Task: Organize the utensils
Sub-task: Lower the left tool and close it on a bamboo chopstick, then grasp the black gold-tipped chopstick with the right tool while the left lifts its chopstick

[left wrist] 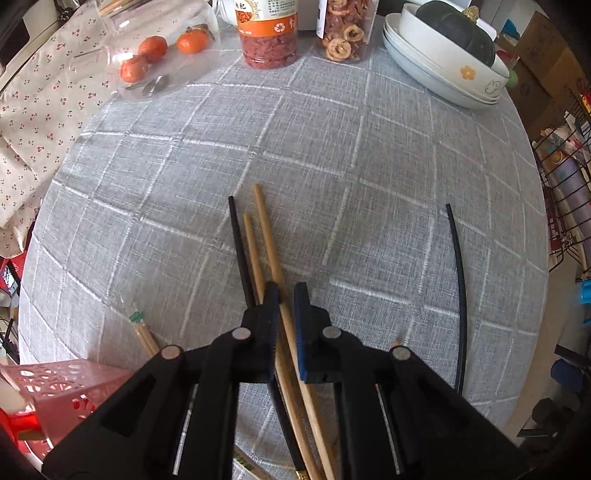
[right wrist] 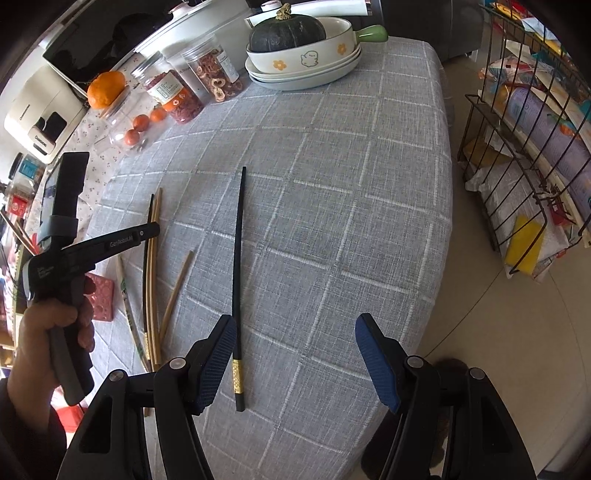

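Observation:
Several chopsticks lie on the grey checked tablecloth point(left wrist: 332, 155). In the left wrist view my left gripper point(left wrist: 287, 295) has its jaws narrowly apart around a long wooden chopstick point(left wrist: 266, 232); contact is unclear. A shorter wooden chopstick point(left wrist: 253, 251) and a black chopstick point(left wrist: 239, 243) lie just left of it. Another black chopstick point(left wrist: 460, 288) lies alone to the right. In the right wrist view my right gripper point(right wrist: 295, 328) is wide open and empty over the table's near edge, with that lone black, gold-banded chopstick point(right wrist: 238, 266) by its left finger. The left gripper point(right wrist: 147, 232) hovers over the wooden chopsticks point(right wrist: 153, 273).
A pink perforated basket point(left wrist: 55, 384) sits at the near left. Far side: tangerines point(left wrist: 153, 48) under a clear container, two snack jars point(left wrist: 267, 33), stacked white dishes point(left wrist: 436, 70) with a dark squash. A wire rack point(right wrist: 524, 155) stands right of the table.

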Available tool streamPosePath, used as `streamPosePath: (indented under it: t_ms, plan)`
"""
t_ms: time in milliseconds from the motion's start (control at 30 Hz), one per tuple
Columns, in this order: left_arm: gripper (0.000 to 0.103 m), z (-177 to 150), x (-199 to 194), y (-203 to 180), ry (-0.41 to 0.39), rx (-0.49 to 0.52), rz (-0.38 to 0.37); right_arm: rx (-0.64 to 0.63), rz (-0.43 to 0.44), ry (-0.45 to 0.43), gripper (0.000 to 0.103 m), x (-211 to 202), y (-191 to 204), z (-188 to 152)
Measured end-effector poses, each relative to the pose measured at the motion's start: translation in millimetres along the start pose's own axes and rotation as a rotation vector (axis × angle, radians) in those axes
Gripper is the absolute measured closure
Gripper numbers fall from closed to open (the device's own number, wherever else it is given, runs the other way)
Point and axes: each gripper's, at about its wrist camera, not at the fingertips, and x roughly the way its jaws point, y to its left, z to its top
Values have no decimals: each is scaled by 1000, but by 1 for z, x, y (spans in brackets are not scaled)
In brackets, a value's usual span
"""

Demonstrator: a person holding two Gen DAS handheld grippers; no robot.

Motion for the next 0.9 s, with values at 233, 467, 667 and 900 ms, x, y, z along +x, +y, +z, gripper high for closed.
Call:
streamPosePath:
  t_ms: [233,467,667,900]
  plan:
    - [92,5,7,-1,29,-11,12,0,8,-11,35,-3,3,2]
    - [96,-6,-21,-11,-45,29,-11,-22,-22,-25,35,-5,4,2]
    - [96,-39,-86,-22,-160,87,-91,-17,-17,-38,35,-9,8,1]
    - [96,-82,-151,-6,-303,154,-176,-41,-45,-63,35,-16,20,-2]
